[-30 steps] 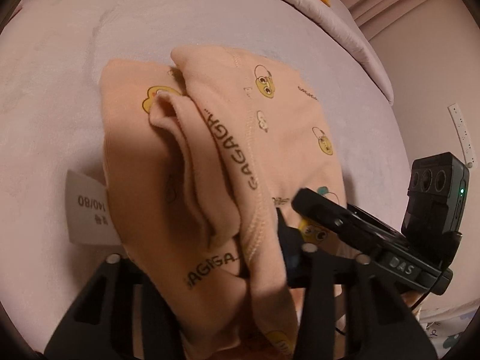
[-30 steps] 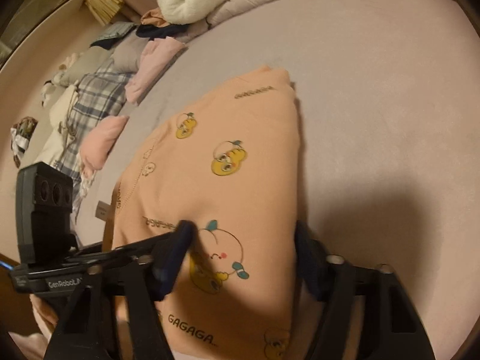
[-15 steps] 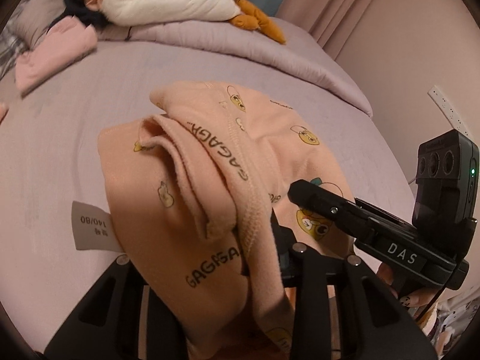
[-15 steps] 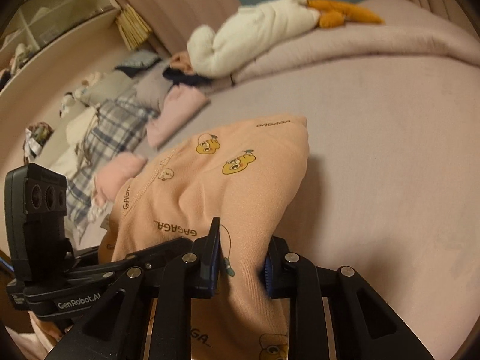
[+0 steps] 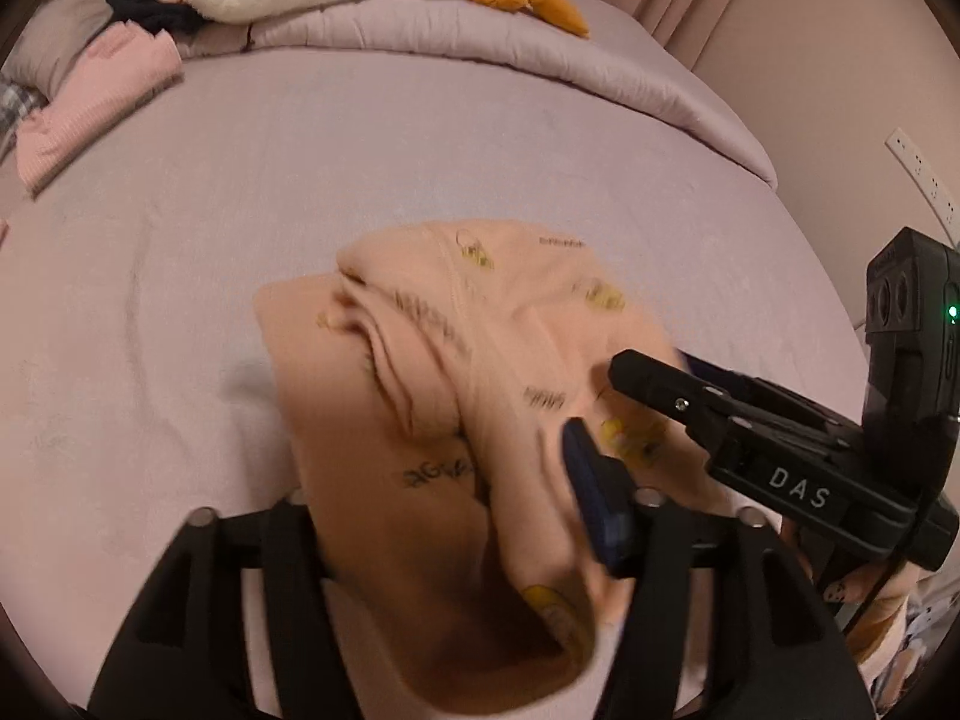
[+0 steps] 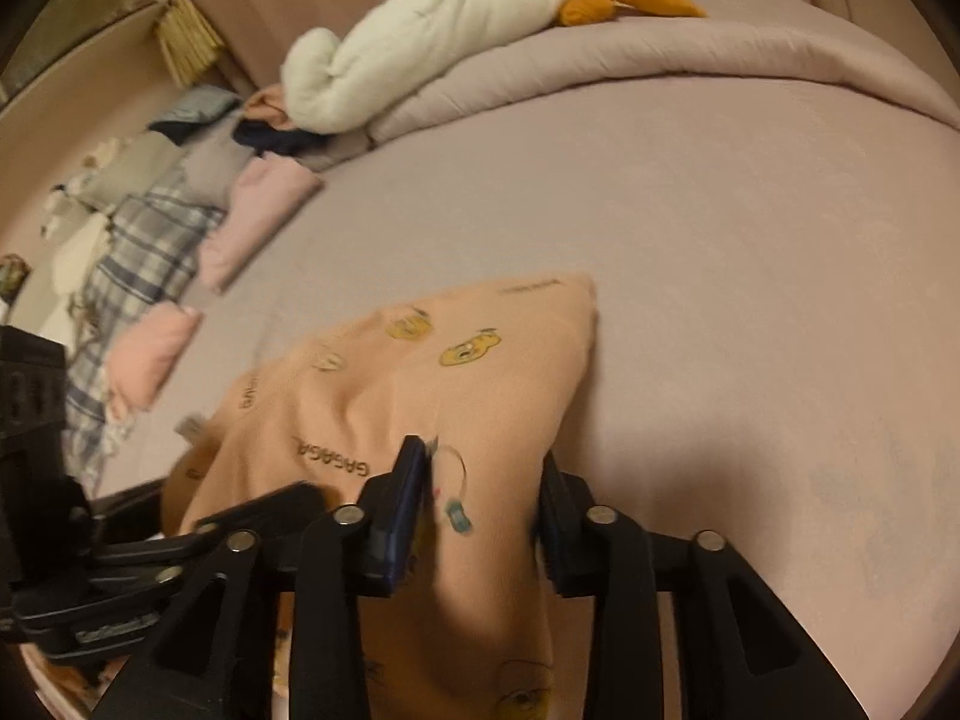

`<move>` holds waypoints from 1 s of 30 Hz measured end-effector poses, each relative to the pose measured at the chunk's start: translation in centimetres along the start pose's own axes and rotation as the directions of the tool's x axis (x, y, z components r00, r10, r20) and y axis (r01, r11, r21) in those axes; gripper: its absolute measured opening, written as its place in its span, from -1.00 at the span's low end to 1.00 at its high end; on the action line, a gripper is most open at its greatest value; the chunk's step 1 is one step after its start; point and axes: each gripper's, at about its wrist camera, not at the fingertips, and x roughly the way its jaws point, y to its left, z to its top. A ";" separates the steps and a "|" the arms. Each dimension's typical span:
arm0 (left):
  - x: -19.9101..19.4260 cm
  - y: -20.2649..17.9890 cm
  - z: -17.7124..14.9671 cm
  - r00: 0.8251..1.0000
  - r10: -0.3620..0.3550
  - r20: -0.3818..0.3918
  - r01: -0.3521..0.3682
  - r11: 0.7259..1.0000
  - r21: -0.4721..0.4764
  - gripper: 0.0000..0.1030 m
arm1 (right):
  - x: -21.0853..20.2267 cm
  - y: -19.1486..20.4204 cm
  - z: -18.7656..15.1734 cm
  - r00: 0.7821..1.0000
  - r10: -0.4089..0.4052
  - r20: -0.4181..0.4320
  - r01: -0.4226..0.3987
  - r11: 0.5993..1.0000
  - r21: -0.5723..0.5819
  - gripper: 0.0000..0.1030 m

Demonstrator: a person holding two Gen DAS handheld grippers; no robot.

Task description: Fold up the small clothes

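Observation:
A peach child's garment point(image 5: 456, 372) with yellow cartoon prints and black lettering lies partly folded on the mauve bed. Its near end is bunched and lifted between both grippers. My left gripper point(image 5: 456, 510) is shut on the near left part of the garment; cloth hides the left finger. My right gripper point(image 6: 480, 504) is shut on the near right part point(image 6: 468, 396), with cloth pinched between the blue pads point(image 6: 408, 498). The right gripper also shows at the right of the left wrist view point(image 5: 750, 420), and the left gripper at the lower left of the right wrist view point(image 6: 120, 540).
The mauve bed sheet point(image 5: 300, 180) spreads all around. A rolled duvet point(image 5: 480, 42) with a white goose plush point(image 6: 432, 30) lies at the far edge. Folded pink clothes point(image 6: 264, 210) and a plaid garment point(image 6: 138, 258) sit at the left. A wall point(image 5: 840, 90) is at right.
Both grippers have lifted the garment's near end and drawn it back toward me. The white size tag beside the garment is no longer in the left wrist view. The right gripper closed on the cloth.

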 end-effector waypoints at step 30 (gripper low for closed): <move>-11.5 0.7 -1.8 0.961 0.099 0.259 -0.068 0.989 -0.129 0.99 | -10.9 2.7 -1.2 0.956 -0.137 0.258 0.140 0.990 0.009 0.63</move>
